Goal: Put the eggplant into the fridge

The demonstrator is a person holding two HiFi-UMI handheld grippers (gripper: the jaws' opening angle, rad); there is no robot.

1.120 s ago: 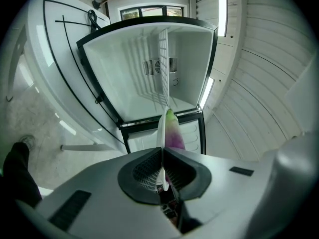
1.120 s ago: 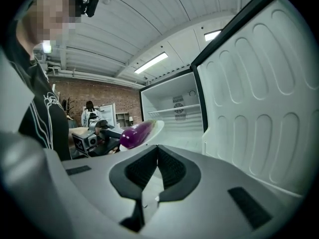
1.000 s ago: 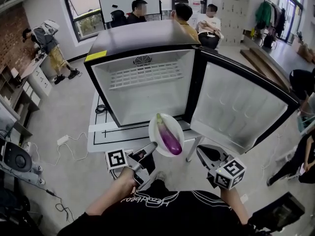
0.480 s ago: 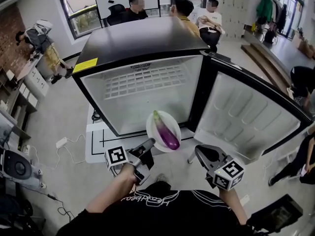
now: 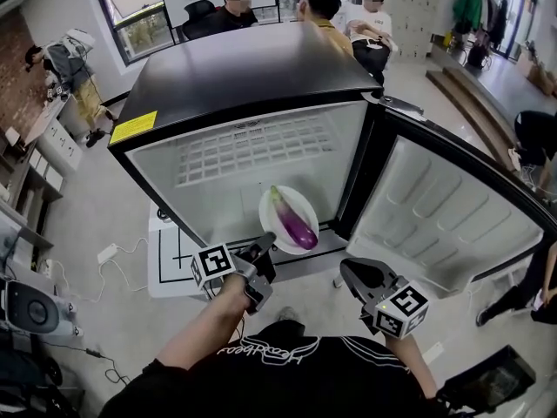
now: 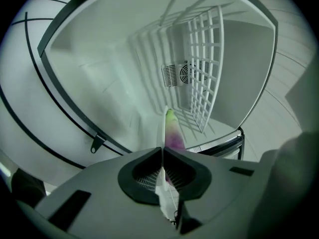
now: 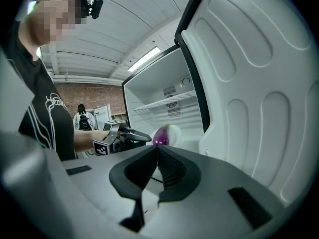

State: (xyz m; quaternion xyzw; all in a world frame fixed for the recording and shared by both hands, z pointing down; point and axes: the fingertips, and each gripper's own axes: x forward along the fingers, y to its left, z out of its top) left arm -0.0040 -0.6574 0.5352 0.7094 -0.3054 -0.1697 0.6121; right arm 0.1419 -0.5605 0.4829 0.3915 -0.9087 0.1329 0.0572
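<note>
A purple eggplant (image 5: 293, 219) lies on a white plate (image 5: 306, 200). My left gripper (image 5: 268, 240) is shut on the plate's near rim and holds it level at the mouth of the open black fridge (image 5: 252, 68). In the left gripper view the plate (image 6: 164, 128) shows edge-on between the closed jaws of the left gripper (image 6: 162, 151), with the eggplant (image 6: 174, 133) beyond and the white fridge interior behind it. My right gripper (image 5: 345, 268) is shut on nothing, low in front of the open door (image 5: 444, 225). The right gripper view shows the right gripper (image 7: 157, 148) with the eggplant (image 7: 160, 136) past its tips.
A white wire shelf (image 5: 252, 146) spans the upper fridge. The door swings out to the right. The fridge stands on a white mat with black lines (image 5: 170, 264). Three people sit behind the fridge (image 5: 322, 11). Cables (image 5: 113, 251) lie on the floor at left.
Both grippers have moved forward toward the fridge. The plate with the eggplant has gone from in front of the fridge to its opening, a little lower.
</note>
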